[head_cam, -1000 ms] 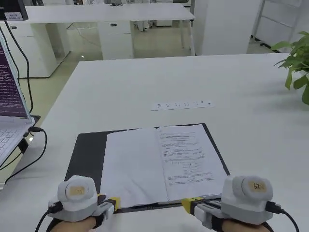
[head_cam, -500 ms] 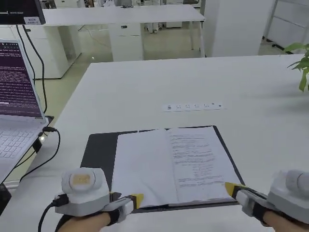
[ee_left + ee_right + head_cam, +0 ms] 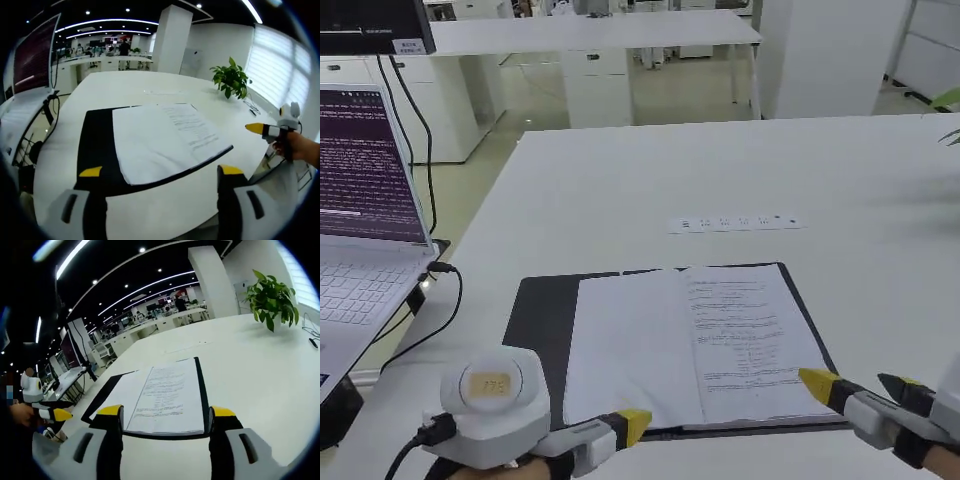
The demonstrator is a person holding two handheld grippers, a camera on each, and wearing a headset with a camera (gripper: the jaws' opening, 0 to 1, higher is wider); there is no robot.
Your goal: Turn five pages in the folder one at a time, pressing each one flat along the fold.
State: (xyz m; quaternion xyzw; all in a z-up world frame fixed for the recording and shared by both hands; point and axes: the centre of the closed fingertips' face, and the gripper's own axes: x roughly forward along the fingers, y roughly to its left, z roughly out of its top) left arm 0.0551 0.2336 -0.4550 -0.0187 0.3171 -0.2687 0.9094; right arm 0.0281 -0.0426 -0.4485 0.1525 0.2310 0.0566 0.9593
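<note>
Head view, folder: the folder [image 3: 545, 325] lies open and flat on the bench [image 3: 720, 170], close to its near edge. A blank page [image 3: 630, 345] sits left of the fold [image 3: 688, 340] and a printed page [image 3: 745, 340] right of it.
Head view, left tool: the left tool [image 3: 620, 430] hovers just off the folder's near left edge, clear of the paper.
Head view, right tool: the right tool [image 3: 860, 385] sits just beside the printed page's near right corner, jaws parted, gripping nothing.
Head view, surroundings: a laptop [image 3: 365, 200] stands well apart at the left.
Left gripper view, state: jaws spread wide and empty, with the folder ahead of them.
Right gripper view, state: jaws spread wide and empty. The printed page's near edge lies just ahead between them, and a potted plant [image 3: 272, 300] stands far off.
Step in hand: probably lifting the top right-hand sheet.
Doing it well: nip only the top sheet at its free corner and carry it over in a low arc. Steady the left side with the other tool, then stroke along the fold so the sheet lies flat.
</note>
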